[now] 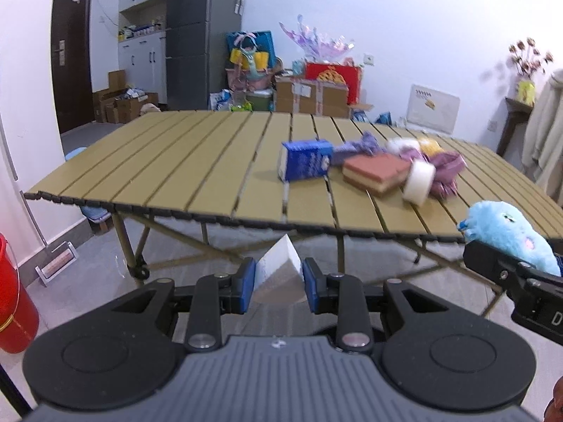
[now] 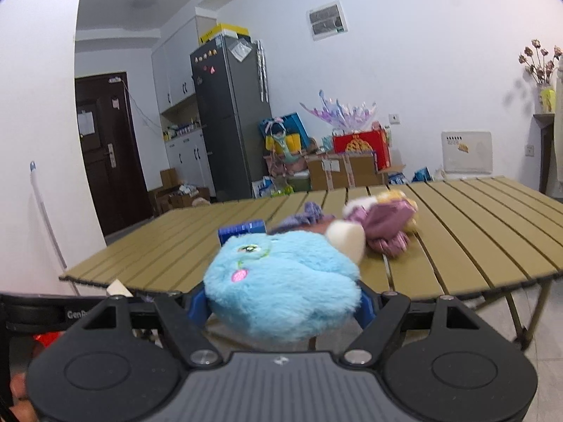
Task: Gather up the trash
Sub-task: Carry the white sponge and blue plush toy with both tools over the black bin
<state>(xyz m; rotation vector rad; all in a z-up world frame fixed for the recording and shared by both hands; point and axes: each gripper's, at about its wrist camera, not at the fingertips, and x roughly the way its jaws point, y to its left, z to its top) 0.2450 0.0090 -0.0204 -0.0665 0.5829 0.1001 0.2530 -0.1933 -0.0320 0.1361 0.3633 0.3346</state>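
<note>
My left gripper (image 1: 278, 286) is shut on a white folded carton piece (image 1: 278, 263), held in front of the slatted table (image 1: 176, 168), below its near edge. My right gripper (image 2: 281, 304) is shut on a fluffy blue plush toy (image 2: 281, 281); the same plush toy (image 1: 510, 232) shows at the right of the left wrist view. On the table lie a blue box (image 1: 304, 160), a red-brown sponge block (image 1: 376, 172), a white tape roll (image 1: 418, 180), purple cloth (image 1: 447, 172) and a yellow-white soft toy (image 2: 390, 198).
A red bucket (image 1: 14, 302) stands on the floor at the left, with a floor squeegee (image 1: 56, 260) leaning near the wall. Behind the table are a grey fridge (image 2: 232, 116), cardboard boxes (image 1: 309, 96) and bags. A dark door (image 2: 102, 147) is at the back left.
</note>
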